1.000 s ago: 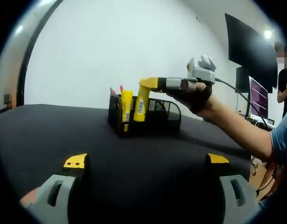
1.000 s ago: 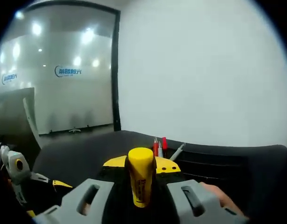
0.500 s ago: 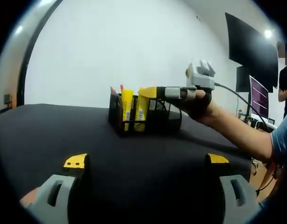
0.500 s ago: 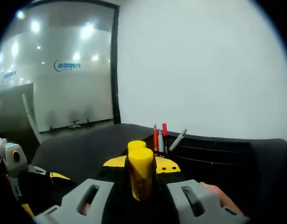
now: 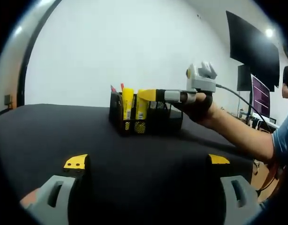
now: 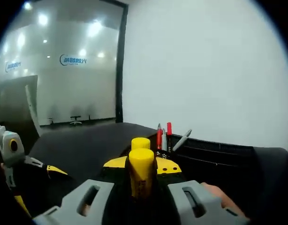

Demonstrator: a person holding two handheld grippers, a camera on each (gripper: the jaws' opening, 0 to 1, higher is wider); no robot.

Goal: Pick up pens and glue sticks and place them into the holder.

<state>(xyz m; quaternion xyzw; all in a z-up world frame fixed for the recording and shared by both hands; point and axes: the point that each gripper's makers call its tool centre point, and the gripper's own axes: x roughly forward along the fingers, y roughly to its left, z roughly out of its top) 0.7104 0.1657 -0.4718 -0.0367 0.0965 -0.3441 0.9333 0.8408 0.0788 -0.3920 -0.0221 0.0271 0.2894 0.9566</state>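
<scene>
Glue stick at holder

Right claw (image 5: 146,95) pinches a yellow glue stick (image 6: 141,169), upright inside the black mesh holder (image 5: 146,118) beside a second glue stick (image 5: 127,102) and pens (image 6: 163,135). Left claw (image 5: 147,161) is spread above the desk (image 5: 50,131).

Grey plastic jaw bodies with slot openings and yellow tips on black pads on the left gripper (image 5: 147,161). Same grey and yellow on the right gripper (image 5: 151,95), with a black cable (image 5: 231,93) behind. Blue short sleeve (image 5: 284,136) on the arm.
</scene>
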